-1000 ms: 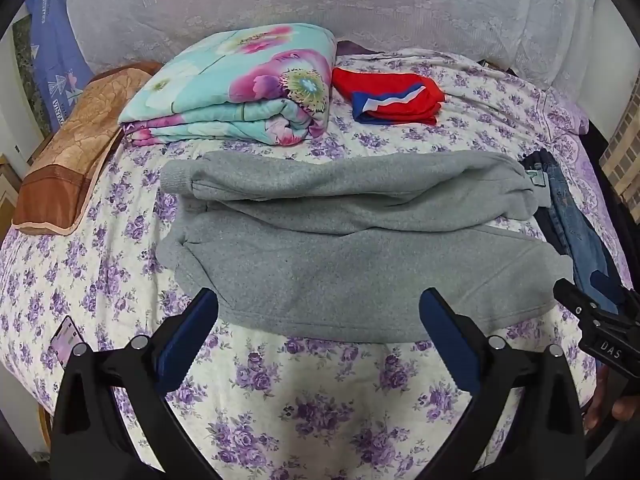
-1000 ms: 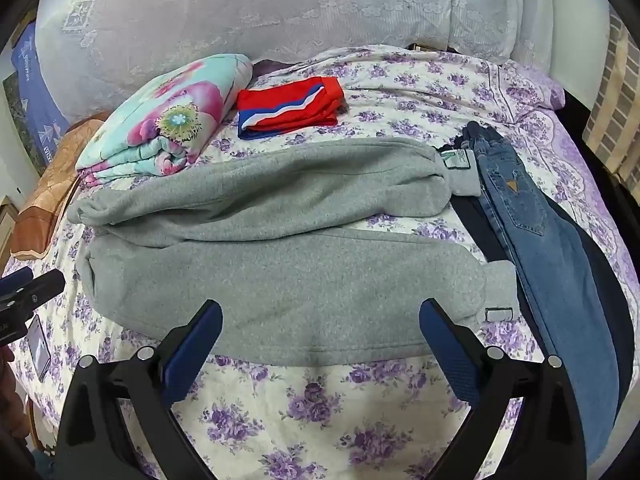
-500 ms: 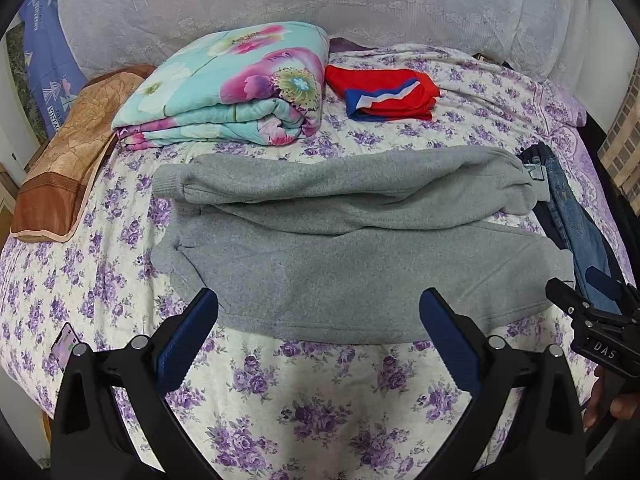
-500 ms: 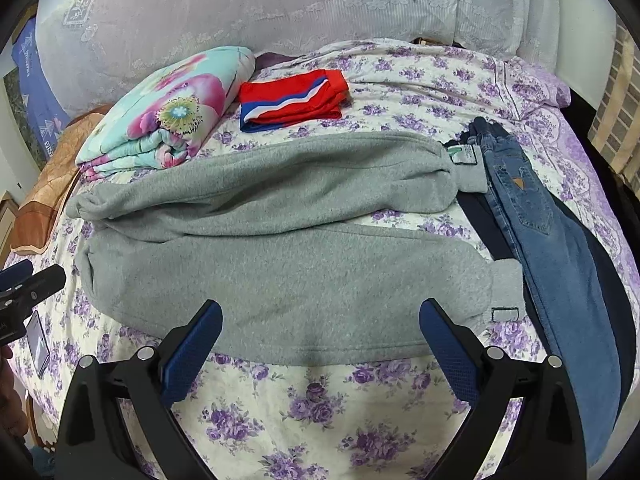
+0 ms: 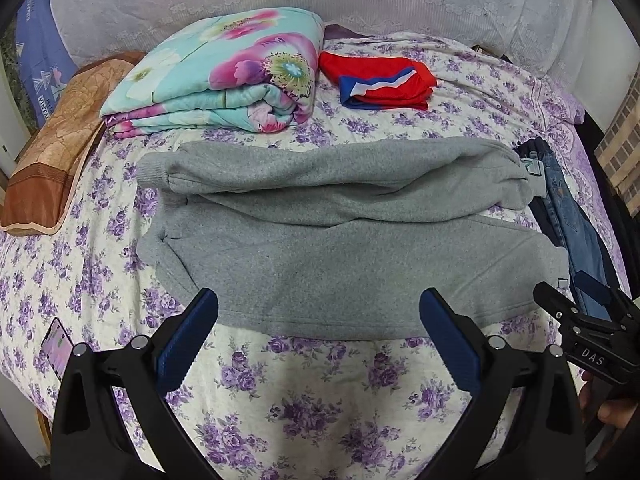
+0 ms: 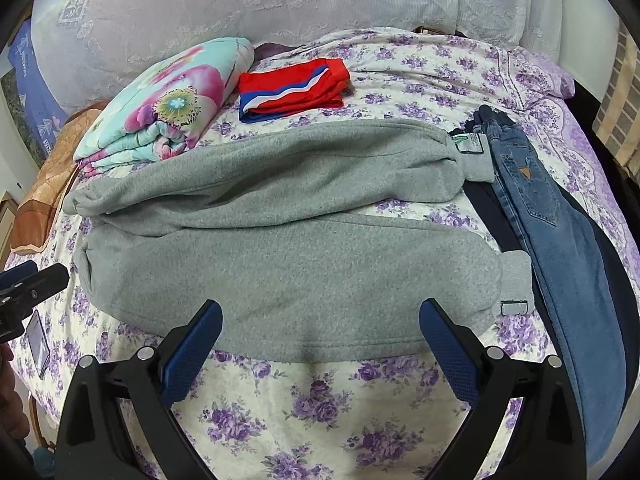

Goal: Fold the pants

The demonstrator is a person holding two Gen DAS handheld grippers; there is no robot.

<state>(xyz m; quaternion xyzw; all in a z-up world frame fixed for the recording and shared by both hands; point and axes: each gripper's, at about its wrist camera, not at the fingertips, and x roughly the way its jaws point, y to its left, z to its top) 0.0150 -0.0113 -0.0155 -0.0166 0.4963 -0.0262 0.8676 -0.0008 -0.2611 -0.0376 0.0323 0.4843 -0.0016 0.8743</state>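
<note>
Both your grippers hang over the near edge of the bed [image 5: 320, 400], holding nothing: the left gripper [image 5: 318, 332] has its two fingers spread wide, and the right gripper [image 6: 320, 338] is just as wide. One pair of gray pants [image 5: 340, 248] lies flat across the middle, its two legs running left to right, cuffs at the right. Far left sits one folded floral blanket [image 5: 224, 76], one red folded garment [image 5: 380, 80] beside it. One pair of jeans [image 6: 560, 240] lies at the right, one phone [image 5: 58, 346] near left.
</note>
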